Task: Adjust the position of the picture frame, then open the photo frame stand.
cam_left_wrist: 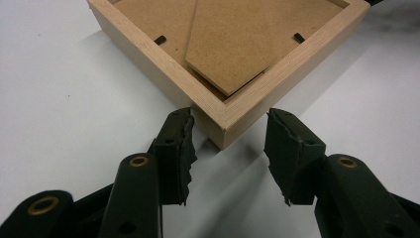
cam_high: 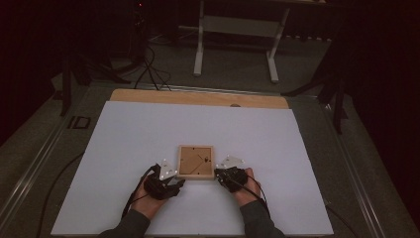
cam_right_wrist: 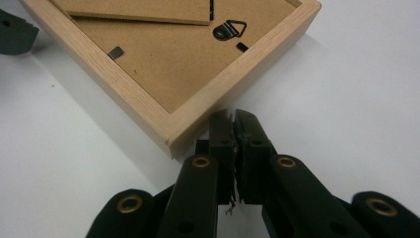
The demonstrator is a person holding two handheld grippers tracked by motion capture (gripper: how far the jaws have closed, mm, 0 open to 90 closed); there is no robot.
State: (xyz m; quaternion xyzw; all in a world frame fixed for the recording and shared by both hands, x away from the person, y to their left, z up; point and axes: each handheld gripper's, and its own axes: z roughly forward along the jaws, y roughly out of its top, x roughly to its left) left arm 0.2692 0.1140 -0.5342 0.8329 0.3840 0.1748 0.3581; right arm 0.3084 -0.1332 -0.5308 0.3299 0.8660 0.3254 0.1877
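Observation:
A small wooden picture frame (cam_high: 196, 162) lies face down on the white sheet, its brown backing board and a black hanging ring (cam_right_wrist: 229, 29) showing. My left gripper (cam_high: 174, 180) is at the frame's near left corner (cam_left_wrist: 224, 124), open, with a jaw on each side of that corner. My right gripper (cam_high: 219, 173) is shut with nothing between its jaws, its tips (cam_right_wrist: 234, 119) against the frame's near right side just beside the corner (cam_right_wrist: 173, 139). A loose stand flap (cam_left_wrist: 247, 39) rests on the backing.
The white sheet (cam_high: 148, 134) covers a wooden tabletop (cam_high: 198, 97). Beyond the table stand a white bench frame (cam_high: 237, 29), dark tripod legs (cam_high: 337, 89) and cables (cam_high: 148, 69) on the floor.

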